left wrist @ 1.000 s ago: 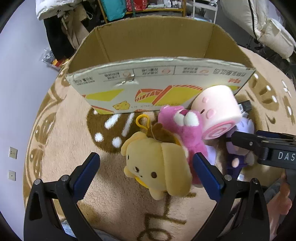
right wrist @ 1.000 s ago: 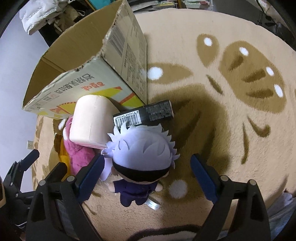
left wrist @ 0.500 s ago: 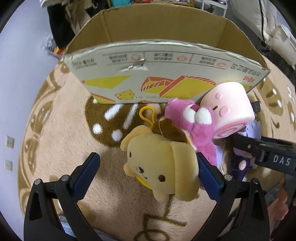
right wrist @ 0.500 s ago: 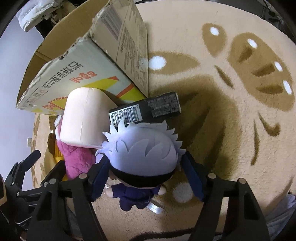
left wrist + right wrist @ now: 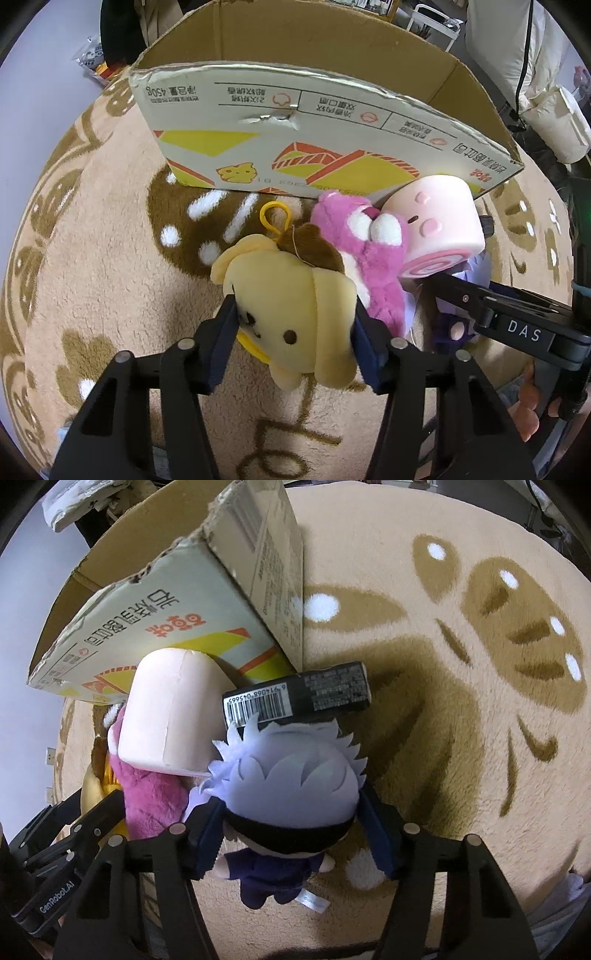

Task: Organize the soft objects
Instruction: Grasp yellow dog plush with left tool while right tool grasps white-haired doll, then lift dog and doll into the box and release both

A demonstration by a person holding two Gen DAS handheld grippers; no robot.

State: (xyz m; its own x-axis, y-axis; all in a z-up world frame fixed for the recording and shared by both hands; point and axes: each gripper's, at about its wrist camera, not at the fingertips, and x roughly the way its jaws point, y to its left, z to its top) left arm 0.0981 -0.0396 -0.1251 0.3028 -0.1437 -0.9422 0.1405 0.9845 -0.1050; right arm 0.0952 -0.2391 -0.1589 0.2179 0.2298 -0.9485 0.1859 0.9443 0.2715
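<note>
A yellow dog plush point(image 5: 280, 280) with a yellow loop lies on the rug in front of the cardboard box point(image 5: 295, 110). My left gripper point(image 5: 294, 314) is closing on its head, and both pads press its sides. Next to it lie a pink bear plush point(image 5: 365, 251) and a pink roll cushion point(image 5: 432, 221). In the right wrist view, a white-haired doll point(image 5: 295, 775) in dark blue clothes lies on the rug. My right gripper point(image 5: 291, 808) is closing on it, with its pads against both sides of the head.
A black carton with a barcode point(image 5: 295, 698) lies behind the doll, against the box corner point(image 5: 291, 627). The beige and brown patterned rug point(image 5: 461, 720) stretches to the right. A hand point(image 5: 532, 410) holds the right gripper. Clutter and a white rack stand beyond the box.
Both grippers have come down and closer to the toys. Their jaws have drawn in from wide open onto the yellow dog's head and the doll's head.
</note>
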